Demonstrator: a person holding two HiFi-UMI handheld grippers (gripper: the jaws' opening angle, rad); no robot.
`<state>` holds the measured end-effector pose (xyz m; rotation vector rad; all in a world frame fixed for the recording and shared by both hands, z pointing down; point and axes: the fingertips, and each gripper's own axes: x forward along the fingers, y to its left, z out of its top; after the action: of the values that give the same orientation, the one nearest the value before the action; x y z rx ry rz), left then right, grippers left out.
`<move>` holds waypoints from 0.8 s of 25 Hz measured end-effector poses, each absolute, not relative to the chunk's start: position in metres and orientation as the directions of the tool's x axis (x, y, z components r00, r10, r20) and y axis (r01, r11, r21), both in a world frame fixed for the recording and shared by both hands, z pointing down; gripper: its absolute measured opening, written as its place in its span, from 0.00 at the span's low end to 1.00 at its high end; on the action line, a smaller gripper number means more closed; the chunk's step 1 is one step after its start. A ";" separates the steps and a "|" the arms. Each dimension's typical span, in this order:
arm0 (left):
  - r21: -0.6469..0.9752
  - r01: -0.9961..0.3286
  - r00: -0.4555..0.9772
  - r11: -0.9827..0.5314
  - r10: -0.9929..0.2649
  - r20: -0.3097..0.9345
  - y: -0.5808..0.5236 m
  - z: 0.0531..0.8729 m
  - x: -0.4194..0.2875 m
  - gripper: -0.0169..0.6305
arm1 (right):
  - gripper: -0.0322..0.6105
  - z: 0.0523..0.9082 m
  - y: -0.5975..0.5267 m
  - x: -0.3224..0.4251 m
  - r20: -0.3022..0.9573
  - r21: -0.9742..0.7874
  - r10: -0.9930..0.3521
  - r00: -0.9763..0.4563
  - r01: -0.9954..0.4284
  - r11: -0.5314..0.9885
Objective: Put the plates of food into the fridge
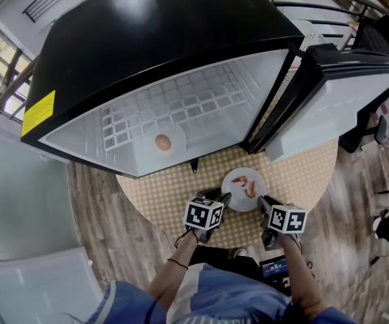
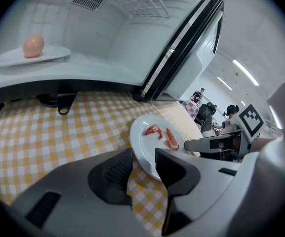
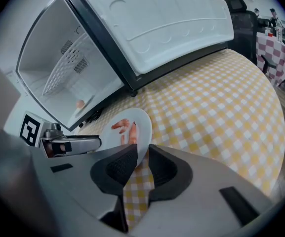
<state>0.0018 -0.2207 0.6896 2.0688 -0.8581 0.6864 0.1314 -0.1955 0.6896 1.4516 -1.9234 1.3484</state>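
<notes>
A white plate (image 1: 235,193) with a few pink shrimp (image 1: 248,185) lies on the yellow-checked round table (image 1: 159,196), just in front of the open fridge (image 1: 181,106). My left gripper (image 1: 225,198) is at the plate's left rim. In the left gripper view its jaws (image 2: 143,154) stand apart, and the plate's (image 2: 149,147) rim reaches in between them. My right gripper (image 1: 262,202) is at the right rim. In the right gripper view its pads (image 3: 141,151) sit close on the plate's (image 3: 142,125) edge.
Inside the fridge, a second white plate (image 1: 176,152) carries a brown egg (image 1: 162,142). The fridge door (image 1: 336,106) hangs open at the right, above the table's far right side. Chairs and another checked table stand beyond, at the right edge.
</notes>
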 end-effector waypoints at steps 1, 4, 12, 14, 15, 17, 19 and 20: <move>0.452 -0.762 0.624 -0.463 -0.342 0.702 -0.221 0.690 0.002 0.25 | 0.18 0.689 -0.196 0.131 0.753 -0.471 -0.523 -0.398 -0.882 -0.007; 0.474 -0.767 0.627 -0.433 -0.346 0.698 -0.219 0.689 0.002 0.25 | 0.15 0.688 -0.196 0.135 0.746 -0.519 -0.527 -0.407 -0.851 -0.079; 0.518 -0.763 0.644 -0.386 -0.389 0.658 -0.208 0.673 -0.005 0.17 | 0.11 0.665 -0.196 0.138 0.694 -0.603 -0.561 -0.451 -0.790 -0.112; 0.535 -0.762 0.648 -0.366 -0.412 0.641 -0.208 0.664 -0.009 0.16 | 0.11 0.655 -0.197 0.135 0.682 -0.610 -0.570 -0.459 -0.786 -0.097; 0.540 -0.762 0.648 -0.358 -0.425 0.632 -0.208 0.659 -0.011 0.16 | 0.11 0.650 -0.197 0.132 0.674 -0.617 -0.575 -0.464 -0.782 -0.092; 0.544 -0.763 0.645 -0.348 -0.453 0.615 -0.208 0.646 -0.016 0.15 | 0.11 0.638 -0.198 0.128 0.658 -0.629 -0.586 -0.474 -0.773 -0.081; 0.545 -0.766 0.641 -0.341 -0.480 0.599 -0.210 0.632 -0.021 0.15 | 0.11 0.625 -0.200 0.124 0.642 -0.639 -0.596 -0.483 -0.766 -0.068; 0.545 -0.767 0.638 -0.338 -0.494 0.591 -0.210 0.624 -0.024 0.15 | 0.11 0.619 -0.201 0.121 0.634 -0.644 -0.601 -0.487 -0.763 -0.060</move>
<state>-0.0242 -0.2104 0.6243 2.0093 -0.9863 0.4068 0.1214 -0.2013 0.6186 1.5001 -2.0416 1.5852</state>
